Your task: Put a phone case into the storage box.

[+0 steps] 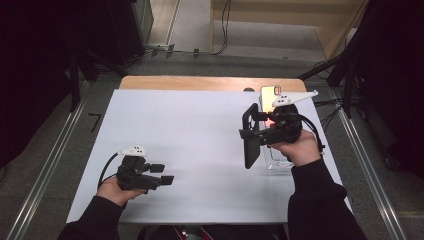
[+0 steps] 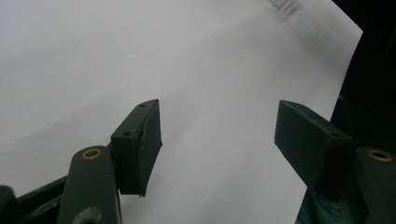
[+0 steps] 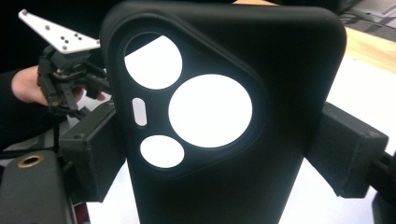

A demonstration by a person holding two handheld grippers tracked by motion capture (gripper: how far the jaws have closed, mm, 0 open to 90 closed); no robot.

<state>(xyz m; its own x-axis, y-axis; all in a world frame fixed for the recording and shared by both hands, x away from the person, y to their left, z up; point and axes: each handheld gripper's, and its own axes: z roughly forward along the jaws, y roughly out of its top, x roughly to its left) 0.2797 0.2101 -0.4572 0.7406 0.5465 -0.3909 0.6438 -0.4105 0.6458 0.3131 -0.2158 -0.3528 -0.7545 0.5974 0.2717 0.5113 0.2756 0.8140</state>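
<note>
The right gripper (image 1: 248, 134) squeezes a black phone case (image 3: 224, 116) by its two sides and holds it up over the white table (image 1: 190, 135). A phone (image 1: 270, 95) lies just behind it. The left gripper (image 2: 217, 135) is open with nothing in it, low over the table. The soft case might bend and slip out, I think.

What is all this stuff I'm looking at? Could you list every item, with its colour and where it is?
Phone case: one, black, with camera cut-outs, held upright between the right gripper's jaws.
Phone: one, gold-tinted, flat at the table's far right edge.
Clear item: one, transparent, on the table under the right hand; too unclear to name.
Table: one, white top with a wooden far edge.
Right gripper: one, black, over the table's right side.
Left gripper: one, black, open, near left of the table.
</note>
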